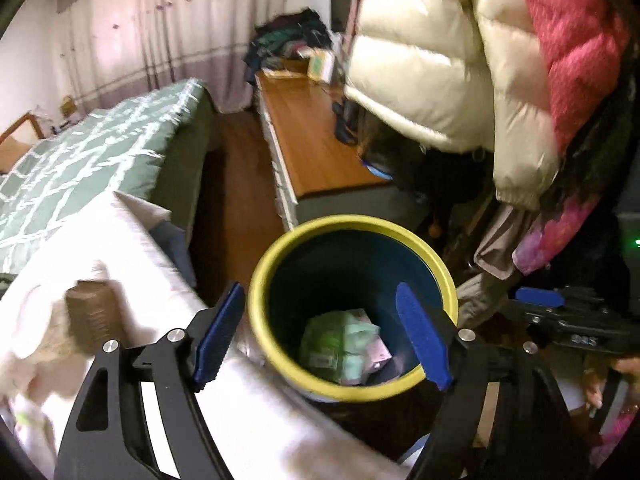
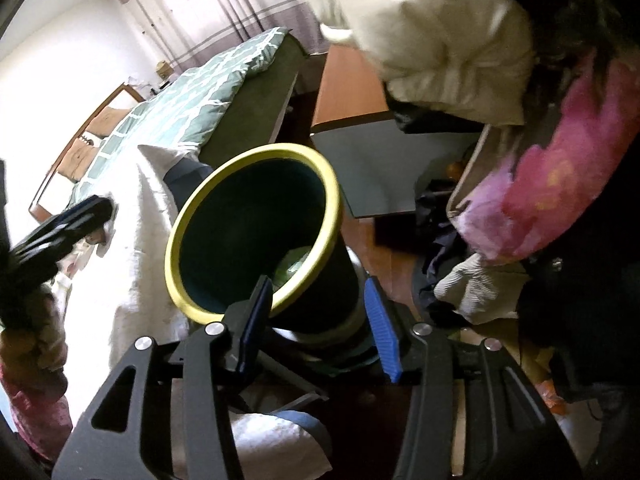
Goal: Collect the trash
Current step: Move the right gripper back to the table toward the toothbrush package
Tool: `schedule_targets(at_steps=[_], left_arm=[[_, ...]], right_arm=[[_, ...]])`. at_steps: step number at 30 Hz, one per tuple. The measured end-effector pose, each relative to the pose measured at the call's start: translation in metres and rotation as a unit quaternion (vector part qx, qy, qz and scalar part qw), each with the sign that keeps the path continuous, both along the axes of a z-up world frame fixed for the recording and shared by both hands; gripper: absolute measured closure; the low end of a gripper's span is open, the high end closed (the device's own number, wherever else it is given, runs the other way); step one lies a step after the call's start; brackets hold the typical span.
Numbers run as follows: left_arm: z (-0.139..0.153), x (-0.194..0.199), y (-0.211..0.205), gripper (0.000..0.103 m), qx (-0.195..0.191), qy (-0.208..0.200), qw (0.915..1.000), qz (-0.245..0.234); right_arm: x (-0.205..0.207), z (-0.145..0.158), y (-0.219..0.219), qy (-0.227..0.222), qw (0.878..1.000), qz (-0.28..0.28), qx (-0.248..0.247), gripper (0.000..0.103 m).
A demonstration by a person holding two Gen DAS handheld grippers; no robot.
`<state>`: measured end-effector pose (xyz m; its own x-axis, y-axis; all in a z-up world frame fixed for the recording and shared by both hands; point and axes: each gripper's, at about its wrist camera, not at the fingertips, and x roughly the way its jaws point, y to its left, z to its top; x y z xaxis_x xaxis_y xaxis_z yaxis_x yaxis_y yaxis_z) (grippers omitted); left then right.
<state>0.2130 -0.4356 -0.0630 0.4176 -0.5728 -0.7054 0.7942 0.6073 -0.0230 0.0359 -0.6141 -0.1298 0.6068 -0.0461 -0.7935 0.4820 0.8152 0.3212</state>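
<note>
— Left wrist view: where's the trash?
— Crumpled green wrappers (image 1: 344, 344) lie at the bottom of the yellow-rimmed bin (image 1: 276, 264) beside the bed (image 1: 80, 148).
— And each hand-held gripper?
— Left hand-held gripper (image 1: 320, 340) gapes empty above the bin; right hand-held gripper (image 2: 320, 320) straddles its wall, pads apart.

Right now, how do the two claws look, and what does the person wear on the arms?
Both claws match: the left claw and the right claw have black angular metal frames with triangular cut-outs, round silver bolts at the joints, and blue ribbed pads on the fingers. A pink patterned sleeve shows behind the left claw.
</note>
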Motion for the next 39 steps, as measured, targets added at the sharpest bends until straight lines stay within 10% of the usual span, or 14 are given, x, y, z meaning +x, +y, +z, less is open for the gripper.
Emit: schedule_targets(at_steps=[12,21,32,39], left_arm=[[0.047,-0.028,0.212,0.015,-0.058,-0.072,0.9858,0.14],[0.022,-0.021,0.363,0.012,-0.025,-0.1,0.9546,0.28],[-0.029,0.011,0.478,0.012,-0.021,-0.092,0.9036,0.418],[-0.035,0.009,0.498,0.012,-0.031,-0.082,0.8928,0.442]], right_arm=[[0.037,0.007,0.05,0.003,0.998,0.057,-0.011,0.057],[0.092,0.025,0.124,-0.007,0.99,0.141,-0.024,0.057],[0.174,0.065,0.264,-0.046,0.957,0.284,-0.033,0.057],[0.217,0.088,0.362,-0.057,0.923,0.38,-0.032,0.057]])
